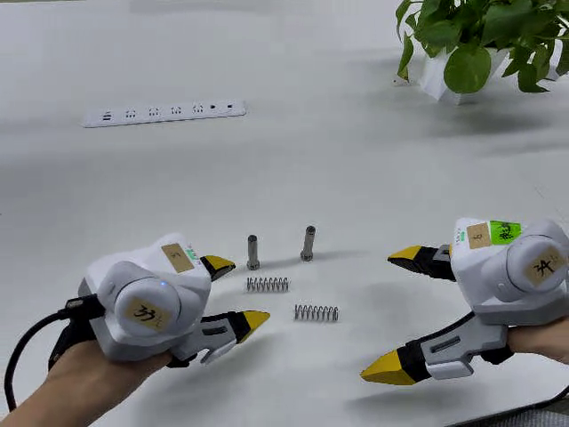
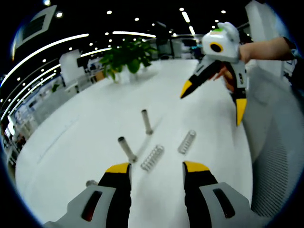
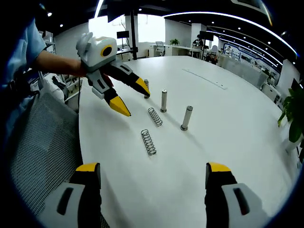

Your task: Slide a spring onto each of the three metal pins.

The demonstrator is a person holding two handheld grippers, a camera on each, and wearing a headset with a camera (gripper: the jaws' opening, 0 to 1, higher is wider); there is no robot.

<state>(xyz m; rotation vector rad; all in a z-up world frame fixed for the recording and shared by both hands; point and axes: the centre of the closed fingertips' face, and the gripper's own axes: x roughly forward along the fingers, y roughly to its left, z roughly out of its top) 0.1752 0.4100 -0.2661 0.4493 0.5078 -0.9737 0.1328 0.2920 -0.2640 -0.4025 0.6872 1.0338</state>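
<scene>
Two grey metal pins [image 1: 252,252] [image 1: 308,243] stand upright on the white table [image 1: 338,160]. Just in front of them two springs [image 1: 268,284] [image 1: 316,312] lie flat. My left gripper [image 1: 236,292] is open beside the nearer spring, with nothing between its fingers. In the left gripper view a third pin [image 2: 91,183] stands close by the left jaw, with the other pins [image 2: 127,148] [image 2: 147,121] and springs [image 2: 152,157] [image 2: 187,141] ahead. My right gripper [image 1: 391,314] is wide open to the right of the springs, and its view has the springs [image 3: 148,141] [image 3: 154,116] ahead.
A white power strip [image 1: 164,113] lies at the back left of the table. At the back right stands a potted plant [image 1: 480,40]. A mesh chair [image 3: 38,142] sits off the table's near edge.
</scene>
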